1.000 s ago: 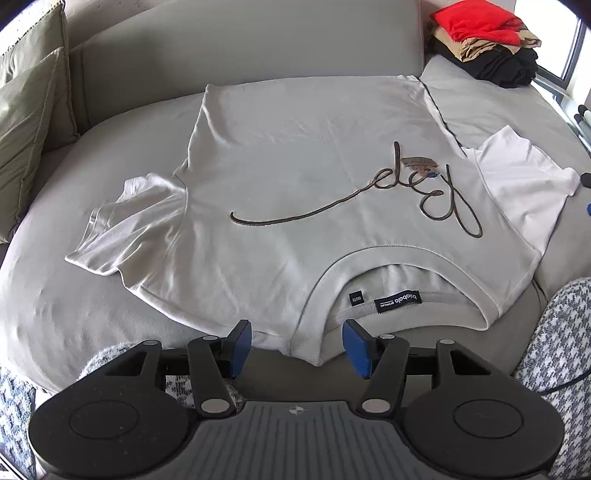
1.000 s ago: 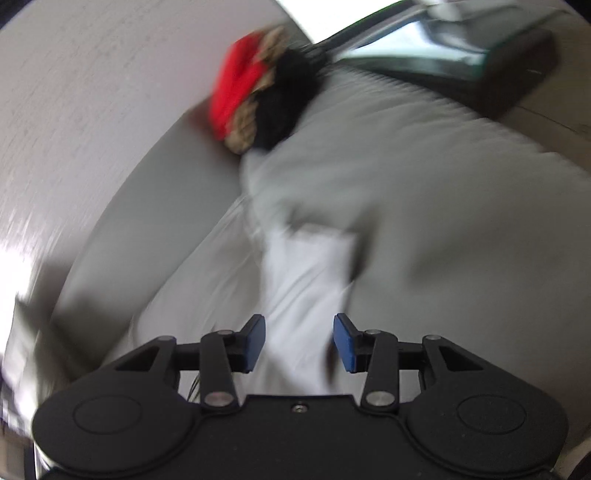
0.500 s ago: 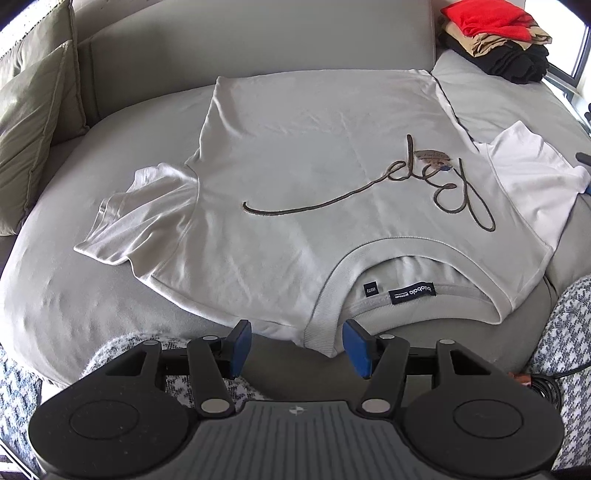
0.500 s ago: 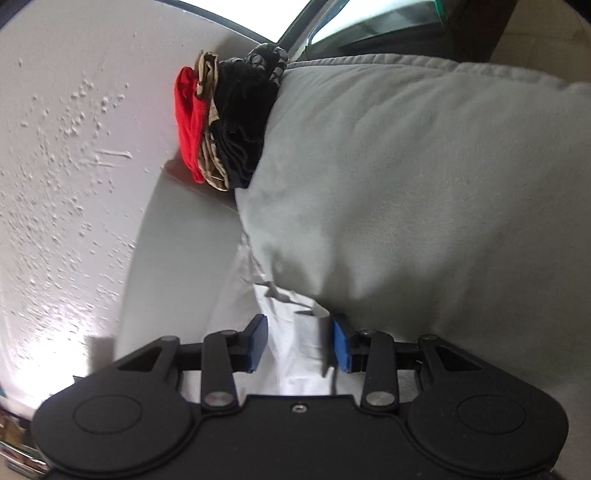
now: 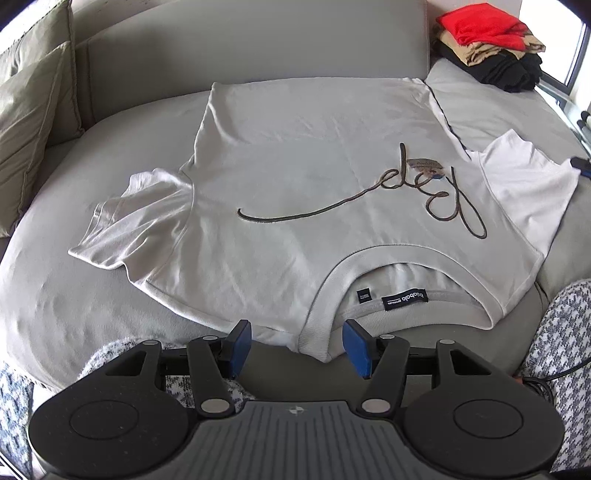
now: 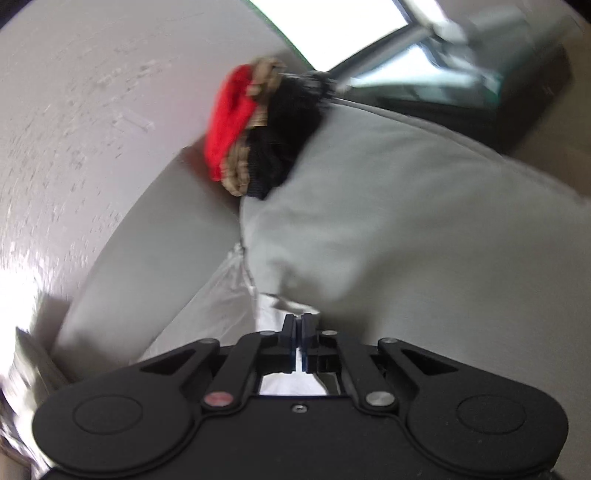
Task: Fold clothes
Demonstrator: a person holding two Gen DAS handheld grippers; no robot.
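On my far left I see an olive cushion (image 5: 26, 122) leaning against the back of the grey sofa (image 5: 258, 48), and the white T-shirt (image 5: 295, 177) lies spread flat across the seat, front up, its collar (image 5: 369, 266) toward me and its hem toward the backrest. Its left sleeve (image 5: 136, 218) sits rumpled on the cushion, apart from anything else. My left claw (image 5: 297, 347) hangs released just short of the collar edge, blue pads (image 5: 238, 341) wide apart, nothing between them; the ribbed neckband sits in the gap ahead of it but I cannot tell whether it touches. A dark cursive script (image 5: 369, 199) runs across the chest toward the right, and a small black label (image 5: 404, 299) shows inside the neck. Further right the other sleeve (image 5: 528, 184) lies flat and brighter white, near the sofa's edge. In the blurred right wrist view, my right claw (image 6: 299, 334) is clenched, pads pressed together on a fold of white fabric of that T-shirt (image 6: 273, 306) where it meets the grey cushion (image 6: 406, 229). Beyond it, at the far right corner of the sofa, a stack of folded clothes (image 5: 487, 44) stands with red on top, tan beneath and black at the bottom, just beside the window (image 6: 332, 22).
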